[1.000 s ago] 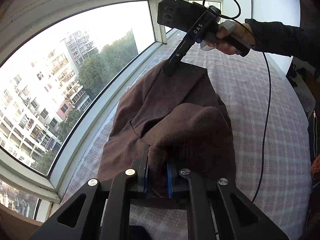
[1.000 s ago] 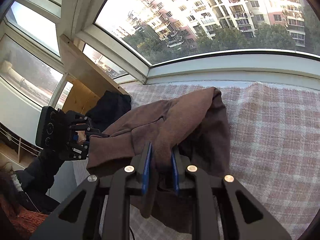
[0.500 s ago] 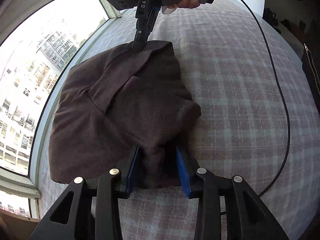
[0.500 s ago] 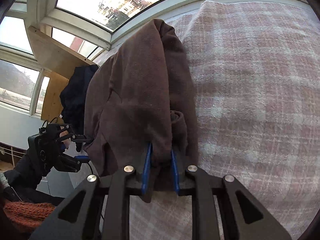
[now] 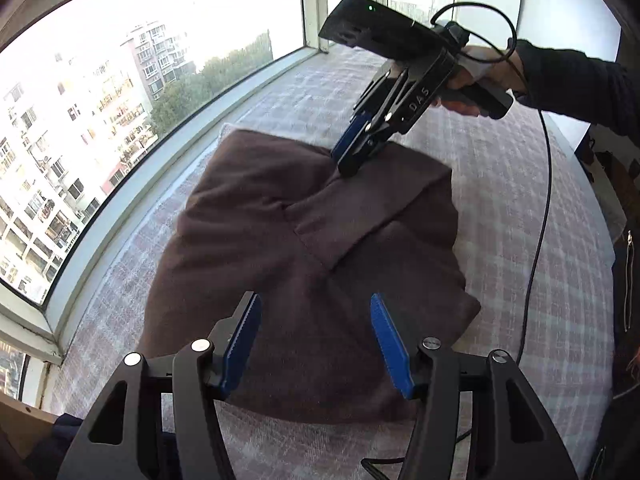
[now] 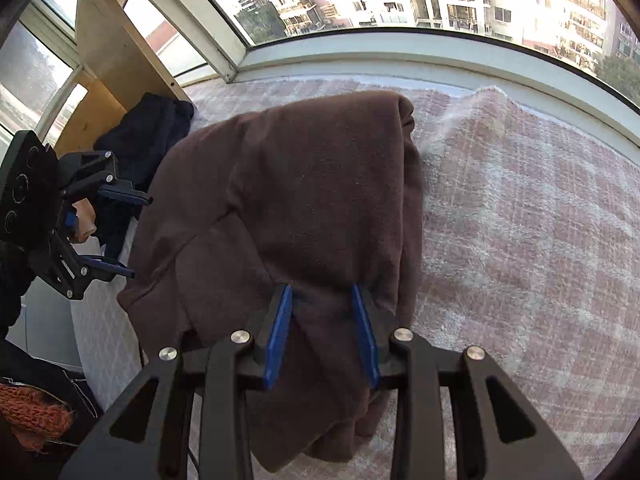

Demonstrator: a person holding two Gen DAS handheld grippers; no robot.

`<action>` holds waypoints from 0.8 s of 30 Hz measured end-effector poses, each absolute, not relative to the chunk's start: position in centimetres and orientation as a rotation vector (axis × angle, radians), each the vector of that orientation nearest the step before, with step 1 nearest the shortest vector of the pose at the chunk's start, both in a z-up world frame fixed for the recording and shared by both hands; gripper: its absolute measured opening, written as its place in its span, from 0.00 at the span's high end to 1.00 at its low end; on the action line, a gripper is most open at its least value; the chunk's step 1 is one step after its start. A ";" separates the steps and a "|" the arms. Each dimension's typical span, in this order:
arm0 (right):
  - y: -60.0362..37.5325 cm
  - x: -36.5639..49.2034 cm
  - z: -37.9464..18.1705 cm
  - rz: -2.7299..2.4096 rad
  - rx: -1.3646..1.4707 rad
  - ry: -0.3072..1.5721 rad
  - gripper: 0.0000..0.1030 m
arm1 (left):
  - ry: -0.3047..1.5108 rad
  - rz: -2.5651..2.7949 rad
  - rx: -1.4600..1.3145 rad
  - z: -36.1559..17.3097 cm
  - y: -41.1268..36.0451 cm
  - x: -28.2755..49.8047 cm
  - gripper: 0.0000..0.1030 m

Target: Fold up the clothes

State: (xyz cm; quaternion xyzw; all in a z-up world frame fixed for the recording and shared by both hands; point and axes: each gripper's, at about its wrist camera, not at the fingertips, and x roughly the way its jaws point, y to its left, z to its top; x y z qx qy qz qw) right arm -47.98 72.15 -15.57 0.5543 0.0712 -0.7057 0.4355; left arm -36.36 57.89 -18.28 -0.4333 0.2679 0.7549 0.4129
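Beside the window (image 5: 120, 128), a brown top (image 5: 312, 240) lies folded on the checked blanket (image 5: 500, 184). Its long side runs along the window. The left gripper (image 5: 316, 312) is over the near end of the top, its blue fingers (image 5: 244, 340) spread and opening with cloth lying loose between them. The right gripper (image 6: 322, 292) is at the far end of the top, its fingers (image 6: 280, 320) opening too, with a fold of cloth between them that they do not squeeze
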 end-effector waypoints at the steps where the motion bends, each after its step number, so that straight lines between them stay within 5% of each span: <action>1: 72.4 -48.2 -15.2 -1.745 1.381 0.155 0.69 | 0.653 1.906 -1.100 -18.7 57.5 -36.2 0.46; 3: 73.2 -49.1 -13.6 -1.736 1.376 0.081 0.70 | 0.535 1.940 -1.095 -17.9 56.3 -36.4 0.47; 4: 73.9 -49.7 -12.7 -1.758 1.339 0.029 0.63 | 0.463 1.979 -1.097 -17.0 55.4 -36.9 0.47; 5: 74.4 -50.4 -12.1 -1.794 1.311 -0.001 0.46 | 0.392 2.029 -1.090 -16.1 54.5 -37.4 0.47; 7: 75.0 -51.9 -11.3 -1.874 1.271 -0.023 0.38 | 0.223 2.128 -1.123 -15.0 52.1 -38.9 0.41; 13: 72.5 -54.7 -14.3 -1.794 1.359 0.014 0.38 | -0.210 2.252 -1.367 -16.8 46.4 -43.1 0.35; 24: 70.9 -53.7 -16.8 -1.674 1.380 0.036 0.38 | -0.209 2.159 -1.461 -21.0 49.5 -44.5 0.35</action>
